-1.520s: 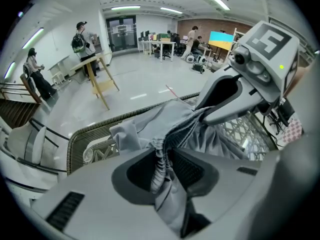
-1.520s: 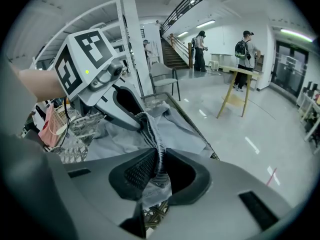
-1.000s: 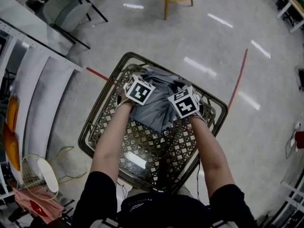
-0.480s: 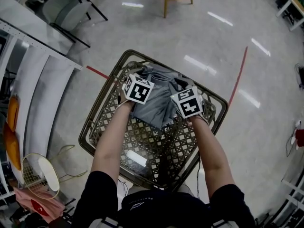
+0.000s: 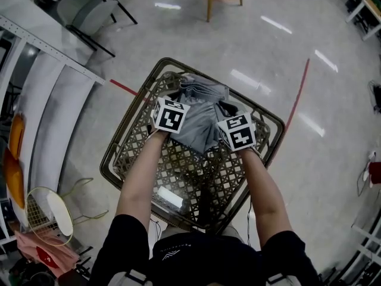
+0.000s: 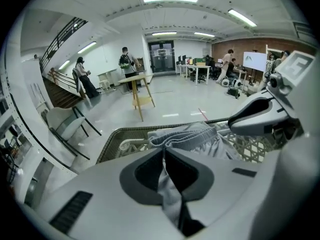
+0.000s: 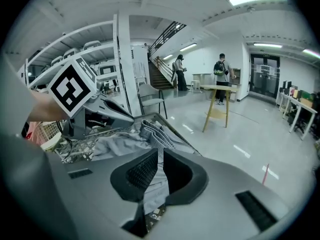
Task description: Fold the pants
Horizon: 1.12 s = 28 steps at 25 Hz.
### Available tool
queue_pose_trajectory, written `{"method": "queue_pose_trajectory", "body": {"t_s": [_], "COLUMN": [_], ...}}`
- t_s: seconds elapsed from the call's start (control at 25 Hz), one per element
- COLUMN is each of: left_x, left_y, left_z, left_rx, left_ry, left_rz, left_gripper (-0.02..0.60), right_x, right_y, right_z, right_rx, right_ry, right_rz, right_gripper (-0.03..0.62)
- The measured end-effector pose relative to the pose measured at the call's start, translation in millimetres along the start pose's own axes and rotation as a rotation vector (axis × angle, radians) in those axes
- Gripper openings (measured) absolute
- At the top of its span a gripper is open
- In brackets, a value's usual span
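The grey pants (image 5: pixel 202 103) are bunched on the far half of the woven tabletop (image 5: pixel 178 174). One fold of their fabric is pinched in the left tool (image 6: pixel 163 156), whose jaws have just been closing on it. Another fold is clamped in the right tool (image 7: pixel 159 159), likewise just closing, above the tabletop's middle

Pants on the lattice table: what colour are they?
The pants are plain grey; the head view shows it best.
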State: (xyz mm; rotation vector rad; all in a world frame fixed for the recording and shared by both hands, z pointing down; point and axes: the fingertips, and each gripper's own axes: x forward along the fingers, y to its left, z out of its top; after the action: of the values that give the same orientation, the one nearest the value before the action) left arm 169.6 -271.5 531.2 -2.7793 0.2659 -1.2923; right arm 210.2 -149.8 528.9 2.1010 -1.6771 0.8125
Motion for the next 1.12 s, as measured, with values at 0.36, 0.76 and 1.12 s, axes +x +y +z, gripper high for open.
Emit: {"method": "queue_pose_trajectory", "body": {"t_s": [0.36,0.76,1.12], "left_x": [-21,-75,-129], "left_y": [-50,-91,-107], "left_z": [-24,-44,-85], "left_rx": [0.050,0.060,-0.080], "left_ry": [0.003,-0.051,-0.116], "left_rz": [-0.108,-0.113,-0.114], "left_gripper": [0.021,0.017,0.014], "right_x": [-26,-63,-99], "right_y": [34,66,99], "right_z": [-13,-27,-38], "right_rx": [0.010,0.059,0.216], "right_ry": [-0.001,-0.033,-0.125], "right_rz": [0.011,-0.006,-0.058], "right_gripper": [0.052,0.049,0.048]}}
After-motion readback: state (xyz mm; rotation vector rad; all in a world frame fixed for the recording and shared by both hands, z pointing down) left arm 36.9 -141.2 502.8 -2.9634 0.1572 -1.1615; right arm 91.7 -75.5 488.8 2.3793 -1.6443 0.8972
